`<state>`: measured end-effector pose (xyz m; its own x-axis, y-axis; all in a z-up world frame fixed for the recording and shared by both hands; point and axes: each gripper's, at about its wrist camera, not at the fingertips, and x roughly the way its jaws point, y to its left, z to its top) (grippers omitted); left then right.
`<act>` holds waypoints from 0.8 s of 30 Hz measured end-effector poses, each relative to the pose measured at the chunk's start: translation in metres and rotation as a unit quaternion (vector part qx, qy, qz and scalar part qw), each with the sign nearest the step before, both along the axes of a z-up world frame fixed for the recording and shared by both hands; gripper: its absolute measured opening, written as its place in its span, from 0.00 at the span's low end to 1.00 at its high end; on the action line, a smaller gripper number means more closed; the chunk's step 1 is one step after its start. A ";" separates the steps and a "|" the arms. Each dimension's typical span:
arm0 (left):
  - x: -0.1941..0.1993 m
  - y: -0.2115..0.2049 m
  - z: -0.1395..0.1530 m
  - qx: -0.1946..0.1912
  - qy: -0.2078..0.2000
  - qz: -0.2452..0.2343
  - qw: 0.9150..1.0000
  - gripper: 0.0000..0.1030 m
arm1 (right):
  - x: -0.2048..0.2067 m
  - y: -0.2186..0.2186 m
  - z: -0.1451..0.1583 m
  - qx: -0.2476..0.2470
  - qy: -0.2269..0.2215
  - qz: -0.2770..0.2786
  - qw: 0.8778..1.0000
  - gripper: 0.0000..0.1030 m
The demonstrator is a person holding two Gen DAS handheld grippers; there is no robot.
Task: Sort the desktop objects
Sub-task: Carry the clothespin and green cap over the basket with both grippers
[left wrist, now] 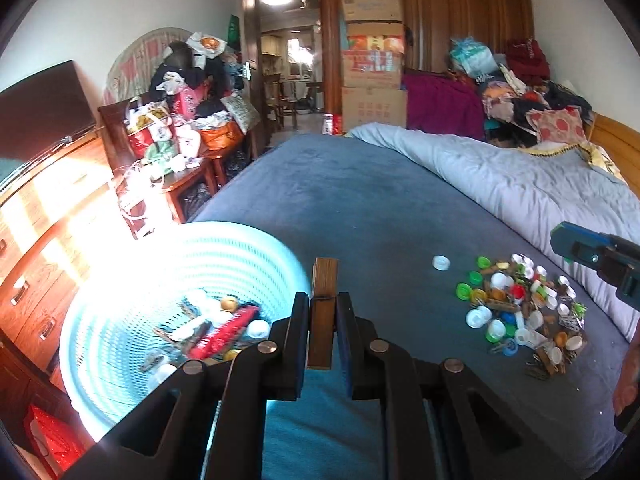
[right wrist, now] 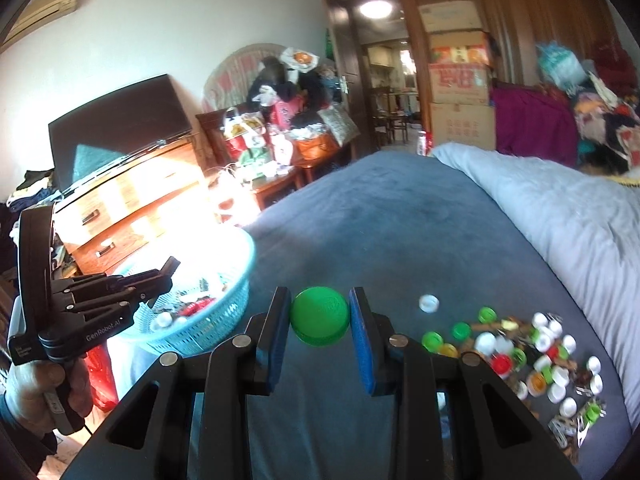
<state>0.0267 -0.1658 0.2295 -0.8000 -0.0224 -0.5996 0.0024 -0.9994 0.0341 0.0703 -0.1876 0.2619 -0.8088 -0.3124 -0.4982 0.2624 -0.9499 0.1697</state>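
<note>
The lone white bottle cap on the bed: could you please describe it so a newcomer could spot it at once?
Start from the dark blue blanket and find the pile of caps and clips on its right side. Just left of the pile's far edge lies the white bottle cap, open side up. Unlike the others, it sits alone, touching nothing.

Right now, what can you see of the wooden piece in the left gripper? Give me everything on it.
The wooden clothespin is a slim, dark brown piece with visible grain and a squared top end. It stands nearly upright, clamped between the left gripper's two pads at about mid-length, its top rising above the fingertips and its lower end showing below them. It hangs in the air beside the rim of the light blue basket, over the blue bedspread, touching nothing but the pads.
</note>
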 end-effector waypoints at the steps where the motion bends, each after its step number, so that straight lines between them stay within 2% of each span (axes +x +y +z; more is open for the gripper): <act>1: 0.000 -0.007 0.002 0.001 0.002 0.005 1.000 0.14 | -0.003 -0.007 0.003 0.001 0.001 0.004 1.000 0.28; 16: -0.007 -0.105 0.005 -0.001 -0.003 0.068 0.998 0.14 | -0.054 -0.104 0.033 0.018 0.013 0.068 0.997 0.28; 24: -0.017 -0.141 0.006 -0.004 -0.008 0.084 0.996 0.14 | -0.077 -0.155 0.037 0.030 0.008 0.106 0.994 0.28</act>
<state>0.0097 -0.3068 0.2351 -0.7751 -0.1597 -0.6114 0.1693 -0.9846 0.0426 -0.0063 -0.3427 0.2993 -0.7357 -0.4473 -0.5086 0.4603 -0.8811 0.1090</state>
